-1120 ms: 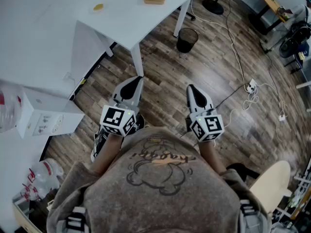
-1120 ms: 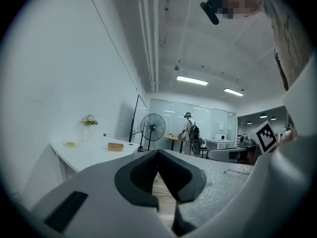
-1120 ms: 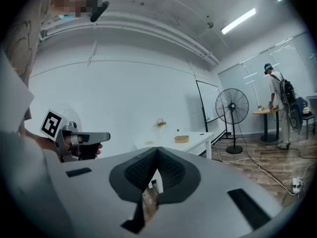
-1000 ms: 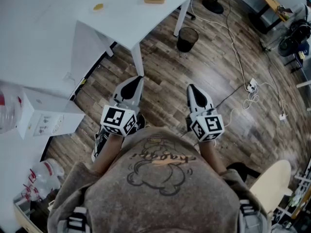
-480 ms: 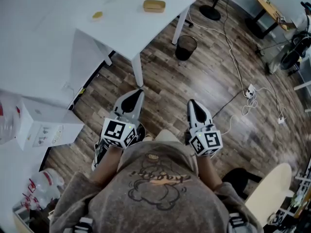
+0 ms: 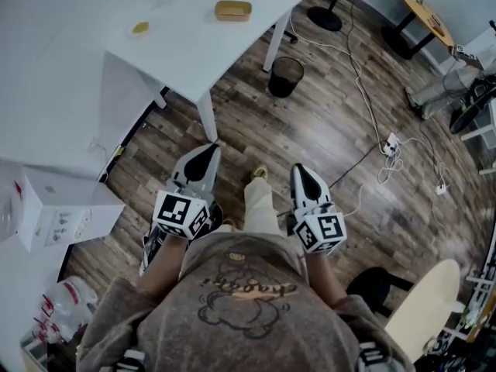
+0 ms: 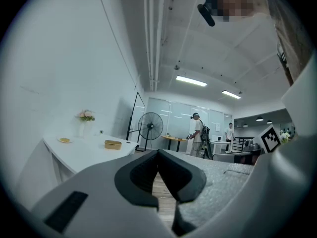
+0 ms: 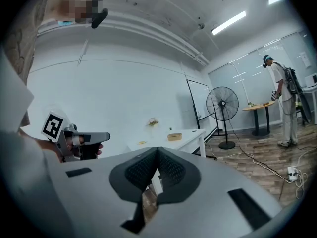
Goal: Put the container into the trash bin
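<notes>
A flat tan container [image 6: 232,9] lies near the far corner of the white table [image 6: 194,53]; it also shows in the left gripper view [image 7: 113,144] and the right gripper view [image 8: 174,136]. A black mesh trash bin [image 6: 286,76] stands on the wood floor just past that table corner. My left gripper [image 6: 208,149] and right gripper [image 6: 300,170] are held side by side in front of my body, well short of the table. Both are shut and hold nothing, their tips meeting in each gripper view [image 7: 158,152] [image 8: 158,150].
A small plate [image 6: 139,28] and a vase of flowers [image 7: 86,116] share the table. A standing fan [image 7: 150,126], floor cables with a power strip [image 6: 391,143], a white box [image 6: 54,208] at left and a round pale seat [image 6: 422,308] at right surround me. Another person [image 7: 198,133] stands at a far table.
The table, container and bin have slid left in the head view as I stepped forward. A leg now shows between the grippers. Both grippers stay shut and have sunk a little.
</notes>
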`<state>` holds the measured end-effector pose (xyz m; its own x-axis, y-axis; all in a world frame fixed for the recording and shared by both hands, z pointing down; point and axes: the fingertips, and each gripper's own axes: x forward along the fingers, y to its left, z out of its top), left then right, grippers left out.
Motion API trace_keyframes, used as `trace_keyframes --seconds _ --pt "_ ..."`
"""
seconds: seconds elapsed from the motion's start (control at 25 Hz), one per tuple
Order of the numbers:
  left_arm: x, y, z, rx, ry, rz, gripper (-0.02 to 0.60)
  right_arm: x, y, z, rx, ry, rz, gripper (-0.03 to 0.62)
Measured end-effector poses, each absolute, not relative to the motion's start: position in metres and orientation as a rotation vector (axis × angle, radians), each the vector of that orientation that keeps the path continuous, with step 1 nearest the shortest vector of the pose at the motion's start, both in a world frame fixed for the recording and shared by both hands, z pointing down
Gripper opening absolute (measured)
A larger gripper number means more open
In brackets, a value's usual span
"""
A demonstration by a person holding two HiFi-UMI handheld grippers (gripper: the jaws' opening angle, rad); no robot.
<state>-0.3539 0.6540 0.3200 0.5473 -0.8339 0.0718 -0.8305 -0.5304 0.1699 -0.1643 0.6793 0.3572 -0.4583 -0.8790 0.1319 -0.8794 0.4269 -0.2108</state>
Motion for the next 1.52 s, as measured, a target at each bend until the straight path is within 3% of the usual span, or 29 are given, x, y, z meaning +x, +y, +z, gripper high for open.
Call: trace_keyframes --seconds 1.52 --pt "-0.267 0.286 0.298 2.504 -1.586 -0.043 0.003 -0.070 0.298 0.347 1.456 -2.734 0.457 -0.008"
